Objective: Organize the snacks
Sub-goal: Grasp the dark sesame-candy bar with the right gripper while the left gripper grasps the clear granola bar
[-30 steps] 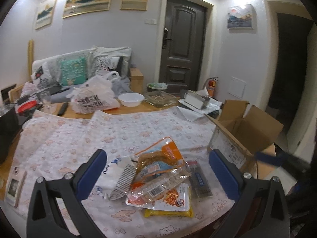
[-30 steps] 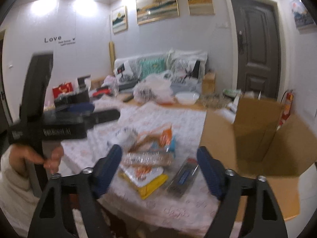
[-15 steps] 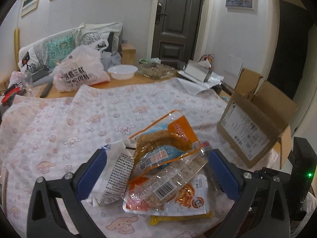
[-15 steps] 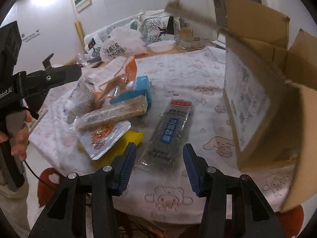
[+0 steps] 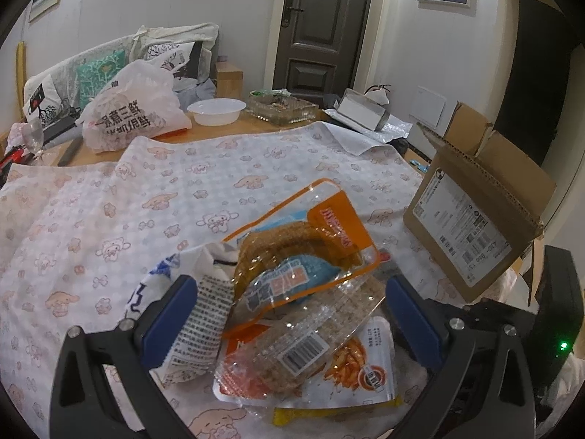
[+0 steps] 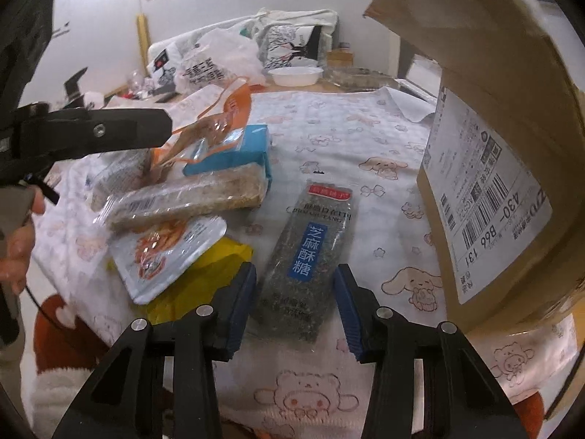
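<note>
A pile of snack packs lies at the table's near edge. My left gripper [image 5: 289,314] is open, its fingers on either side of the orange-edged clear pack [image 5: 303,252] atop the pile, with a white crumpled pack [image 5: 197,314] and a clear bar pack [image 5: 303,344] beside it. My right gripper [image 6: 294,307] is open around the near end of a dark sesame candy pack [image 6: 310,252] lying flat on the cloth. The open cardboard box [image 6: 504,168] stands just right of it and also shows in the left wrist view [image 5: 471,226].
A cartoon-print cloth [image 5: 146,197] covers the table. At the far end stand a white plastic bag [image 5: 131,117], a white bowl [image 5: 217,109], a glass dish [image 5: 283,109] and a wine glass [image 5: 33,139]. A sofa with cushions is behind.
Both grippers have moved forward and down toward the snacks. The right gripper has narrowed and now straddles the sesame candy pack; the left fingers now flank the pile.
</note>
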Demonstrator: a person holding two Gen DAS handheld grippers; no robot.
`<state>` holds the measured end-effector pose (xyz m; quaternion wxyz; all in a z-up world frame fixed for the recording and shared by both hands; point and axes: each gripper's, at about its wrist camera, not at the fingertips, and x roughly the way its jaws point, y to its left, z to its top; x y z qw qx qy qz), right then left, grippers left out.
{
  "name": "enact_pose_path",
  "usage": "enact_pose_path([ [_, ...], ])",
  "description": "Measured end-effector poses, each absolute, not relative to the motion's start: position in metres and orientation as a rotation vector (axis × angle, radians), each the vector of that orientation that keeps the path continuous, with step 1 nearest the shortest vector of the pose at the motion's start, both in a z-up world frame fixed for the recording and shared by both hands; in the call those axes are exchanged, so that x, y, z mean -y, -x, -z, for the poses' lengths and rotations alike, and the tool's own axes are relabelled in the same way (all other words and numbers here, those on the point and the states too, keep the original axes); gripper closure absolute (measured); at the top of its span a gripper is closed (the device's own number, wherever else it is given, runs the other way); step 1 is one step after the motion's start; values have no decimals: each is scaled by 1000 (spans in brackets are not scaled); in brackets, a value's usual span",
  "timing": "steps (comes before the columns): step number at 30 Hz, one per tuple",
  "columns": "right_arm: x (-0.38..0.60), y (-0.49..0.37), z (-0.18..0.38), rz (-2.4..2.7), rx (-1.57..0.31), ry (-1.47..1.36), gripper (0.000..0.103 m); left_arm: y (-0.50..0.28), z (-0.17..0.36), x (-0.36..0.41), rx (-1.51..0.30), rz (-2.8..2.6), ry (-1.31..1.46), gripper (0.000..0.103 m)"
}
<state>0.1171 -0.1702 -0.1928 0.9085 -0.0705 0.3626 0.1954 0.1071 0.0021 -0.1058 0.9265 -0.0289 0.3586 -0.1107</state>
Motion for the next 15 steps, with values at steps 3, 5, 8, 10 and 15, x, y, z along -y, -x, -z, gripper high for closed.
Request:
enact_pose_path([
  [3,175,-112,191,-407,-762,156,64,-102,106,-5,-736,221,64,1],
  [5,177,-110,191,-413,-770,163,64,-99,106,-5,-732,227,66,1],
  [8,180,-109,191,-391,-771,152,62,-94,107,-4,-735,241,61,1],
  [10,181,-107,192,-373,-769,141,59,-92,109,-4,-741,252,61,1],
  [15,175,-119,194,-320,-745,105,59,-94,117,-1,-753,305,40,11],
])
